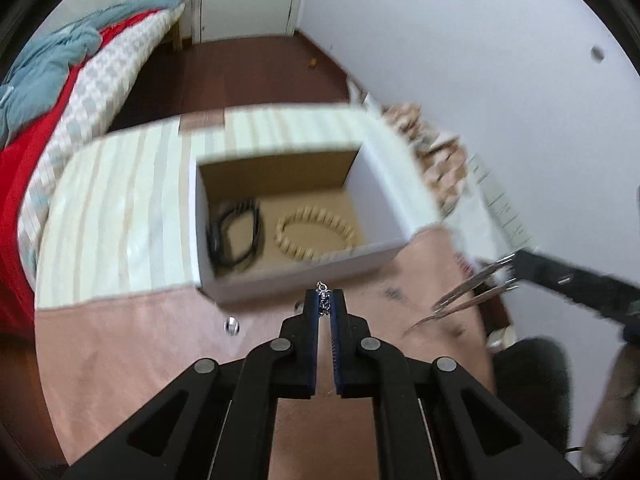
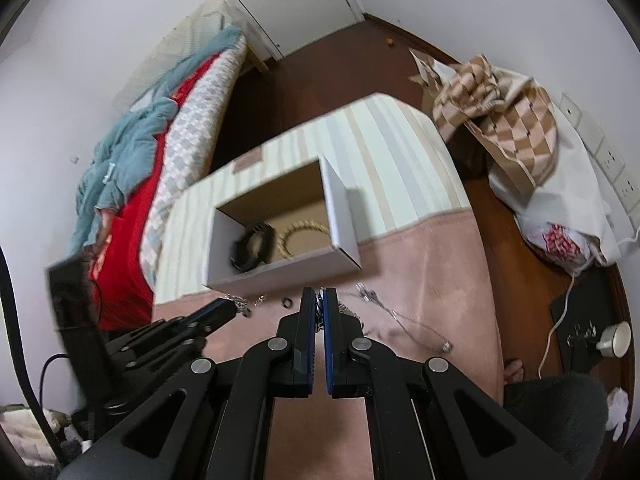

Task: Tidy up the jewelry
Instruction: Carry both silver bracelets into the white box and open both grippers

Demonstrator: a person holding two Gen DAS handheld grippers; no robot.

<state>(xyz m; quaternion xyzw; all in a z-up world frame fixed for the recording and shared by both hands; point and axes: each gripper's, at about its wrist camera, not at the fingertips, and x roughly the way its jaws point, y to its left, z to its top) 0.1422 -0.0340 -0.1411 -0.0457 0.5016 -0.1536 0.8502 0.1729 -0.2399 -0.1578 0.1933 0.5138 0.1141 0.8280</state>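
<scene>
An open white cardboard box stands on the cloth-covered table; it also shows in the right wrist view. Inside lie a black bracelet and a beige bead bracelet. My left gripper is shut on a silver chain, just in front of the box. My right gripper is shut on a silver chain that trails over the pink cloth to the right. The left gripper shows at left in the right wrist view, with chain at its tip. The right gripper shows at right in the left wrist view.
A small silver ring and a small dark ring lie on the pink cloth near the box. A bed with red and blue covers stands to the left. Checked fabric and bags lie on the floor to the right.
</scene>
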